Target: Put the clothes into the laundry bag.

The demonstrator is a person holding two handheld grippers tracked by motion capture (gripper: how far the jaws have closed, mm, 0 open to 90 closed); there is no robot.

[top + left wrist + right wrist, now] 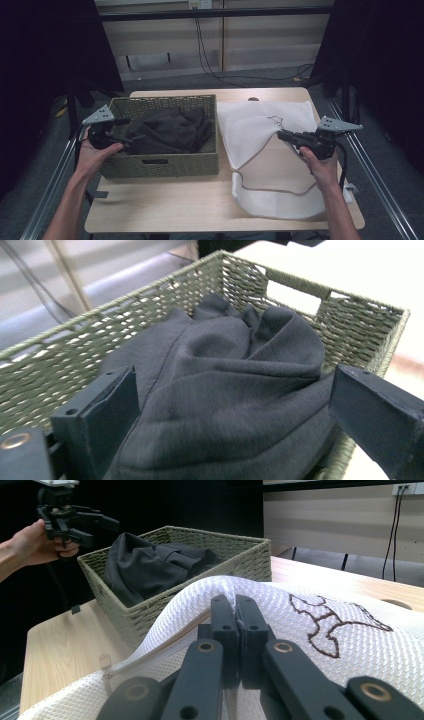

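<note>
A green woven basket [165, 165] stands on the left half of the table and holds a dark grey garment [167, 131]. My left gripper [131, 131] hovers at the basket's left rim, open, its jaws wide apart over the garment [225, 390] without touching it. A white mesh laundry bag [255, 130] with a brown embroidered figure [332, 622] lies on the right half. My right gripper [281, 135] is shut on a raised fold of the bag's fabric [220, 587], lifting it off the table.
The wooden table [165, 205] has bare room in front of the basket. The basket [200, 565] sits close to the bag's left edge. Metal rails run along both sides of the table, and cables hang at the back wall.
</note>
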